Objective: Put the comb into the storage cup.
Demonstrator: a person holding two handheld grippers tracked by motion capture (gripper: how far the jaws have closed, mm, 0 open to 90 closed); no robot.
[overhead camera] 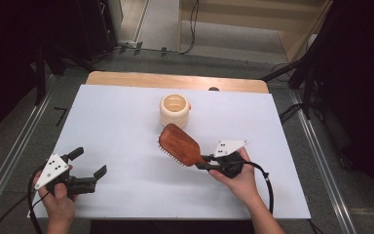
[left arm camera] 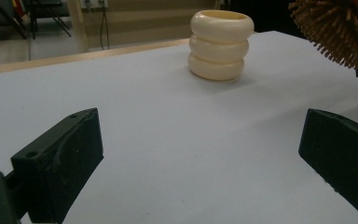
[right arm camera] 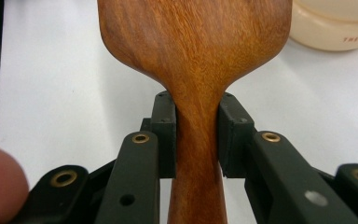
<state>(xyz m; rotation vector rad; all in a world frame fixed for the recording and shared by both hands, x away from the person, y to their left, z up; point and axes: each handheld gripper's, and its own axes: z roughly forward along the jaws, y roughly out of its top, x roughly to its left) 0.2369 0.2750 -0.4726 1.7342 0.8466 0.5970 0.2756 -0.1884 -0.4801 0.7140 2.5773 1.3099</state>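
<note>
Small lettering on the cream ribbed cup (right arm camera: pixel 335 25) begins "THE" and cuts off at the frame edge; that cup stands upright on the white bench (overhead camera: pixel 126 122), just beyond the brush head; the wooden hairbrush (overhead camera: pixel 179 145), reddish-brown with bristles facing down, hangs above the bench near the cup, its handle clamped in the right claw (right arm camera: pixel 196 135); the left claw (overhead camera: pixel 88 163) stands apart, well left of the cup.
</note>
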